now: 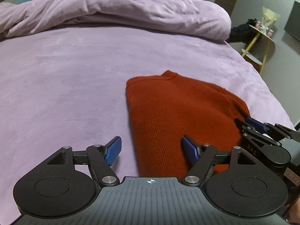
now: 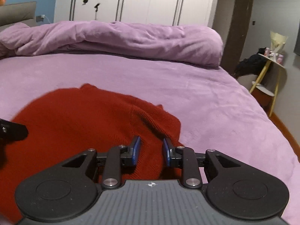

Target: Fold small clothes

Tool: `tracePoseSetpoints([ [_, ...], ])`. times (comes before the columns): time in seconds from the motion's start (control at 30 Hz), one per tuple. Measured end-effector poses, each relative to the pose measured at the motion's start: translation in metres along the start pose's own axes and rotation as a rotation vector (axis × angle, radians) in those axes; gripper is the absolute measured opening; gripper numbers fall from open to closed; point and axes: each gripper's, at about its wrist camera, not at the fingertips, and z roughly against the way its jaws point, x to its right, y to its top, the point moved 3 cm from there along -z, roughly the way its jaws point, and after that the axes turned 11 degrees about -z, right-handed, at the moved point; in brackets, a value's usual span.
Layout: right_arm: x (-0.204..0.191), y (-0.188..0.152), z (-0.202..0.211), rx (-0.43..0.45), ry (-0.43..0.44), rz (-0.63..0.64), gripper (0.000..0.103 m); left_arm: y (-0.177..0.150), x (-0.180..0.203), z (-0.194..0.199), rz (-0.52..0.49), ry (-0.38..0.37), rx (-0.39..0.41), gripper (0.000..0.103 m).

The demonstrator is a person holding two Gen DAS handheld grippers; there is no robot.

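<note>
A folded red knit garment [image 1: 180,116] lies on the purple bed sheet [image 1: 65,86]; it also shows in the right wrist view [image 2: 78,123]. My left gripper [image 1: 151,150] is open wide over the garment's near left edge, its right pad above the knit and its left pad above the sheet. My right gripper [image 2: 151,151] is partly open over the garment's near right corner, with knit between the pads but not pinched. It shows at the right of the left wrist view [image 1: 249,125]. The garment's near edge is hidden under both tools.
A rolled purple duvet [image 1: 116,13] lies across the far side of the bed. White wardrobes [image 2: 135,1] stand behind. A yellow-legged side table [image 2: 270,69] with small items stands past the bed's right edge [image 1: 277,101].
</note>
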Motion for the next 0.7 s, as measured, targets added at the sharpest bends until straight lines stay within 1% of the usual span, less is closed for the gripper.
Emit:
tracePoseSetpoints([
  [0.13, -0.003, 0.002, 0.000, 0.002, -0.007, 0.025, 0.024, -0.006, -0.002, -0.001, -0.014, -0.002, 0.010, 0.082],
  [0.17, -0.002, 0.005, 0.003, -0.006, 0.003, 0.014, 0.024, -0.007, -0.004, 0.001, -0.006, -0.005, 0.010, 0.082],
  [0.27, 0.004, 0.012, 0.025, -0.056, 0.064, -0.079, 0.024, -0.009, -0.010, 0.009, 0.022, -0.018, 0.004, 0.082],
  [0.3, 0.006, 0.011, 0.034, -0.056, 0.089, -0.100, 0.025, -0.010, -0.012, 0.012, 0.030, -0.025, 0.003, 0.082],
  [0.33, 0.007, 0.008, 0.049, -0.048, 0.139, -0.119, 0.025, -0.011, -0.013, 0.015, 0.039, -0.033, 0.004, 0.082],
  [0.4, 0.006, -0.003, 0.065, -0.053, 0.200, -0.109, 0.025, -0.015, -0.014, 0.018, 0.054, -0.047, 0.003, 0.082],
  [0.43, 0.004, -0.013, 0.071, -0.061, 0.208, -0.081, 0.026, -0.017, -0.015, 0.020, 0.059, -0.051, 0.007, 0.082],
  [0.5, 0.003, -0.032, 0.069, -0.101, 0.178, -0.009, 0.028, -0.021, -0.015, 0.021, 0.066, -0.057, 0.008, 0.082],
  [0.57, 0.010, -0.039, 0.070, -0.107, 0.203, -0.036, 0.029, -0.026, -0.016, 0.019, 0.094, -0.094, -0.004, 0.082],
  [0.6, 0.015, -0.035, 0.072, -0.123, 0.216, -0.052, 0.030, -0.029, -0.018, 0.019, 0.113, -0.123, -0.008, 0.082],
  [0.67, 0.025, -0.027, 0.075, -0.164, 0.244, -0.102, 0.035, -0.033, -0.025, 0.022, 0.126, -0.187, -0.016, 0.082],
  [0.7, 0.033, -0.023, 0.077, -0.181, 0.260, -0.135, 0.041, -0.034, -0.029, 0.023, 0.129, -0.228, -0.026, 0.082],
])
